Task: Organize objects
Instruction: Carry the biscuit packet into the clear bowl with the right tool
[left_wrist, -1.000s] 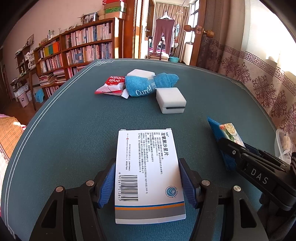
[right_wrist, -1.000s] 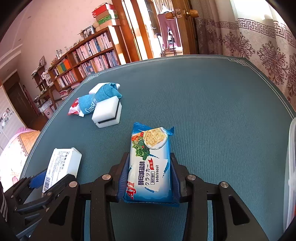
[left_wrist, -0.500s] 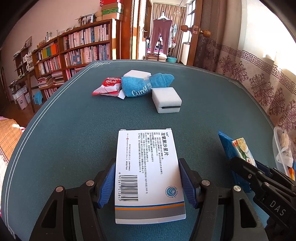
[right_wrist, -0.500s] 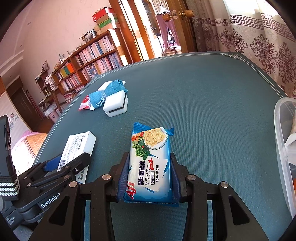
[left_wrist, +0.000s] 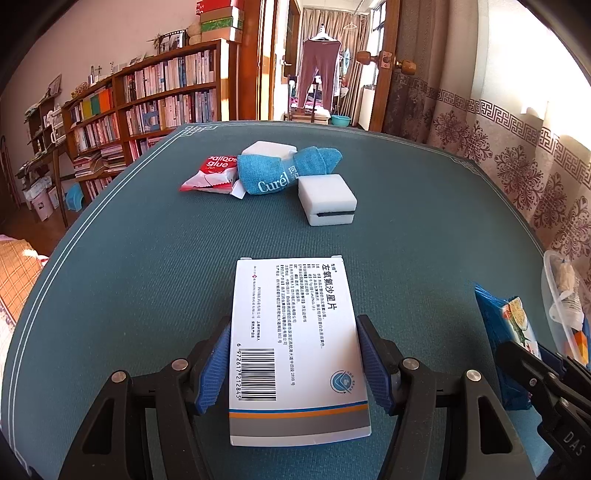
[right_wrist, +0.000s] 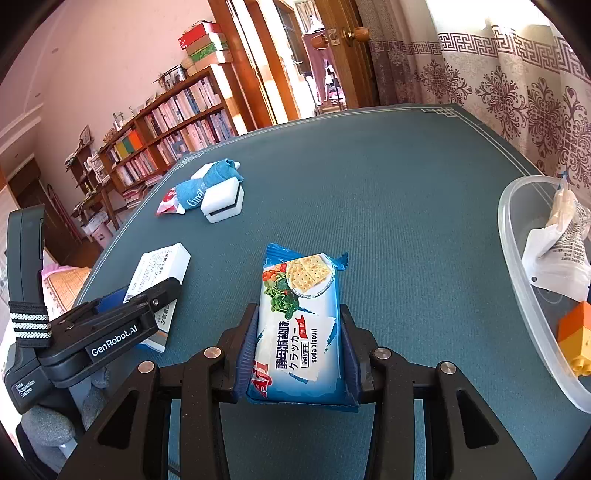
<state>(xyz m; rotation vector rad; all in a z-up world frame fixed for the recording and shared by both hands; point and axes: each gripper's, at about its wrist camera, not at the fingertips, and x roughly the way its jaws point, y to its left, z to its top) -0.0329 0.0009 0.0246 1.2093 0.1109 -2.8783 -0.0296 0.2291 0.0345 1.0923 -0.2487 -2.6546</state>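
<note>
- The teal surface (left_wrist: 155, 280) fills both views; only the right wrist view shows most of the clear plastic tub (right_wrist: 517, 266) at its right edge, holding a white bag (right_wrist: 554, 254) and an orange block (right_wrist: 576, 332). The left wrist view catches just a sliver of that tub (left_wrist: 550, 291).
- The left gripper (left_wrist: 293, 365) appears whole in the right wrist view, its body and strap at the lower left; in its own view its blue fingers (left_wrist: 214, 369) are clamped on the long sides of a white medicine box (left_wrist: 295, 343), printed face and barcode up, just above the surface.
- The right gripper (right_wrist: 299, 354) has its fingers (right_wrist: 245, 354) pressed on the sides of a blue soda biscuit pack (right_wrist: 299, 321), pictured with crackers and greens; the left wrist view shows only its edge (left_wrist: 513, 325), the rest cut off.
- Farther back lie a rolled blue towel (left_wrist: 280, 173), two white sponge blocks (left_wrist: 328, 199), one mostly hidden behind the towel, and a red glue packet (left_wrist: 212, 173), all touching in a cluster.
- The box's small print is too fine to read.
</note>
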